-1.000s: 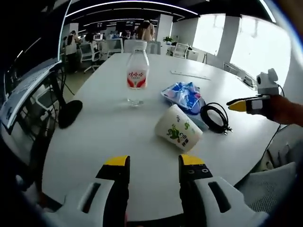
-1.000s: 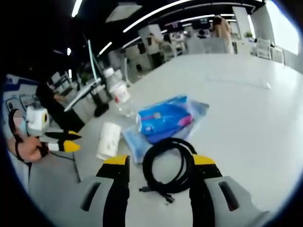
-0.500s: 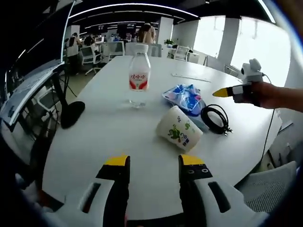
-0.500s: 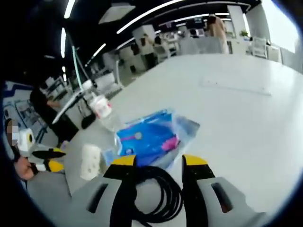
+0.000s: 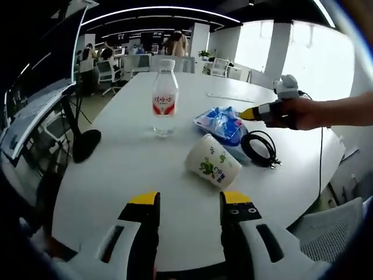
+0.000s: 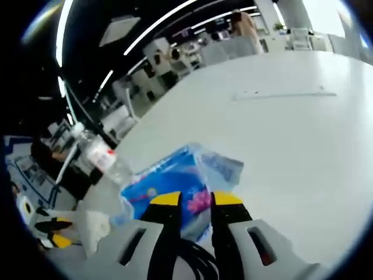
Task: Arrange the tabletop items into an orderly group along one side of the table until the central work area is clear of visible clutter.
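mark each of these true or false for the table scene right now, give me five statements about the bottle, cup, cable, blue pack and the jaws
1. The water bottle stands upright. True.
2. The paper cup stands upright. False: it lies on its side.
3. The right gripper is at the blue pack. True.
4. The black cable is draped over the bottle. False: it lies coiled on the table, beside the pack.
5. The left gripper holds the cup. False: its jaws are open and empty.
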`<move>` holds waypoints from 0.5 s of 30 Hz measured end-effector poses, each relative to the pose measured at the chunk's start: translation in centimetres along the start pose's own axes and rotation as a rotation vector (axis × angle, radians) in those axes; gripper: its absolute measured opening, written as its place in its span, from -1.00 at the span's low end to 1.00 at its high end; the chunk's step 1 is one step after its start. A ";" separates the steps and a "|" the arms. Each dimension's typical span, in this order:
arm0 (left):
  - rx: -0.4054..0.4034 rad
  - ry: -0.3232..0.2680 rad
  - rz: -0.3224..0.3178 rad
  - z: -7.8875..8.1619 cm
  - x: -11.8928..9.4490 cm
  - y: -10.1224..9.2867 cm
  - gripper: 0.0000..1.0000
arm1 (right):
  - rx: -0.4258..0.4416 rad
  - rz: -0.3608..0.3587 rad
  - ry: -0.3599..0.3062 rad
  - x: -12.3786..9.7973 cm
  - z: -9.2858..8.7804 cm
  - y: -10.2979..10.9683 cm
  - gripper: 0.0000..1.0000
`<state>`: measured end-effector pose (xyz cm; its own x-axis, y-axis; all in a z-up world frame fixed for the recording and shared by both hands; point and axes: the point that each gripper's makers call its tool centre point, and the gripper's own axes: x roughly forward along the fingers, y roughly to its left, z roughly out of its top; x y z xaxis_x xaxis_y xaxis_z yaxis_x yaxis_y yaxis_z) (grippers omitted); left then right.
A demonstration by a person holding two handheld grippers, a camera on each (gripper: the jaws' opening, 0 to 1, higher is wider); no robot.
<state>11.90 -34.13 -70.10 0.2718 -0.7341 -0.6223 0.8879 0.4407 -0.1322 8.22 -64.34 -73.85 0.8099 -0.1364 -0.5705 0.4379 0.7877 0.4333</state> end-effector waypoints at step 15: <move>-0.034 -0.008 0.019 -0.2 -0.5 0.4 -0.22 | 0.015 -0.016 0.008 1.3 0.6 -0.5 -0.97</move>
<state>12.03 -33.50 -69.96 0.2918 -0.7292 -0.6190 0.8695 0.4719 -0.1461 9.28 -65.22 -74.40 0.7996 -0.1438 -0.5831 0.4564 0.7766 0.4343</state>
